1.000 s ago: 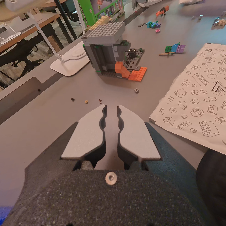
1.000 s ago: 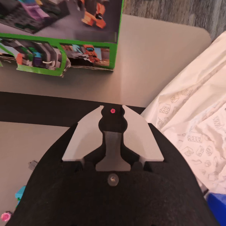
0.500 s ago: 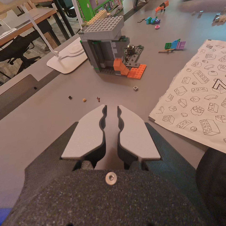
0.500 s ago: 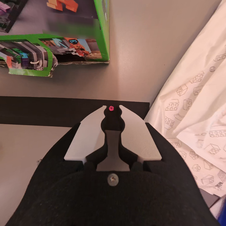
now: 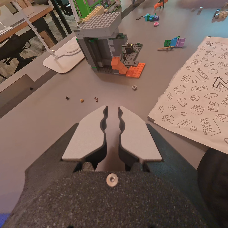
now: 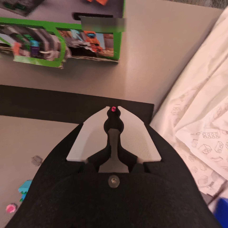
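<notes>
My right gripper [image 6: 113, 107] is shut on a tiny pink round stud [image 6: 113, 109], pinched at the fingertips above a black strip in the grey table [image 6: 55, 99]. My left gripper [image 5: 112, 107] is open with a narrow gap and empty, low over the grey table [image 5: 37, 123]. Ahead of it stands a grey brick building [image 5: 101, 42] with an orange base plate [image 5: 135, 71]. Small loose pieces lie close in front: a brown twig piece [image 5: 96, 99], a tan round stud [image 5: 81, 100], a black bit [image 5: 67, 97] and a grey square piece [image 5: 134, 87].
A printed paper sheet with brick drawings [image 5: 197, 92] lies right of the left gripper. A white stand base [image 5: 64, 59] sits left of the building. A green toy box [image 6: 61, 40] and crumpled white paper bags [image 6: 191, 111] flank the right gripper. Small coloured figures [image 5: 174, 43] lie farther off. About 55 centimeters separates my left fingertips from my right. The brown twig piece [image 5: 96, 99] is about 8 centimeters from my left fingertips and 50 centimeters from my right.
My right gripper has closed from open onto the pink stud and shifted over the table. My left gripper has drifted slightly; its opening is unchanged.
</notes>
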{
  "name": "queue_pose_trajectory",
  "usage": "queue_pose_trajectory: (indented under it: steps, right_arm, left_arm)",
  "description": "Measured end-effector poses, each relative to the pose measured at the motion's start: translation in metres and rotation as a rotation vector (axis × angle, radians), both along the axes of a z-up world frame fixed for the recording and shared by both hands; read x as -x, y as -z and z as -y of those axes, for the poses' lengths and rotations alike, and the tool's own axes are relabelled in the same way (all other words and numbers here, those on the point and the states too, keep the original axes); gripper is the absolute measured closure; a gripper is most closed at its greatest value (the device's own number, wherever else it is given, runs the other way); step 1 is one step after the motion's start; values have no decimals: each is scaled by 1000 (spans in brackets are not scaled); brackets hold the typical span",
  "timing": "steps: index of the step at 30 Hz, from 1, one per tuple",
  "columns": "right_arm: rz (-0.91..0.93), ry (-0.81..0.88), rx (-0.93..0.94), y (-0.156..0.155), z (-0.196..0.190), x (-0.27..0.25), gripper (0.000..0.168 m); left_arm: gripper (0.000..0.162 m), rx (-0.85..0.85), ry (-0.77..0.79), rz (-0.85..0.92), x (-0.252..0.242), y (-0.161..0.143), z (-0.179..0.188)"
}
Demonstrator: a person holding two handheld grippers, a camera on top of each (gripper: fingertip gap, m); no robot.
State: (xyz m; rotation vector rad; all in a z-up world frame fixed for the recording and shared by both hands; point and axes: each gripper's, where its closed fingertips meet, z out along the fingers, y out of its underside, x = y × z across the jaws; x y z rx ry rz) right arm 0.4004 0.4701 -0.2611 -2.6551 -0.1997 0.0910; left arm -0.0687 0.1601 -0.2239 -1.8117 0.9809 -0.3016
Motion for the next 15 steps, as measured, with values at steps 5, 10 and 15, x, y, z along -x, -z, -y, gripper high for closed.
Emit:
queue_pose_trajectory:
  steps: [5, 10, 15]
  right_arm:
    - [-308, -348, -189, -57, 50, 98, 162]
    - [-679, -755, -268, -105, 193, 222, 162]
    - [-986, -945, -228, -118, 323, 305, 162]
  left_arm:
    - [144, -29, 36, 22, -8, -8, 6]
    - [141, -126, 118, 45, -31, -27, 21]
    - [138, -294, 226, 48, -68, -52, 51]
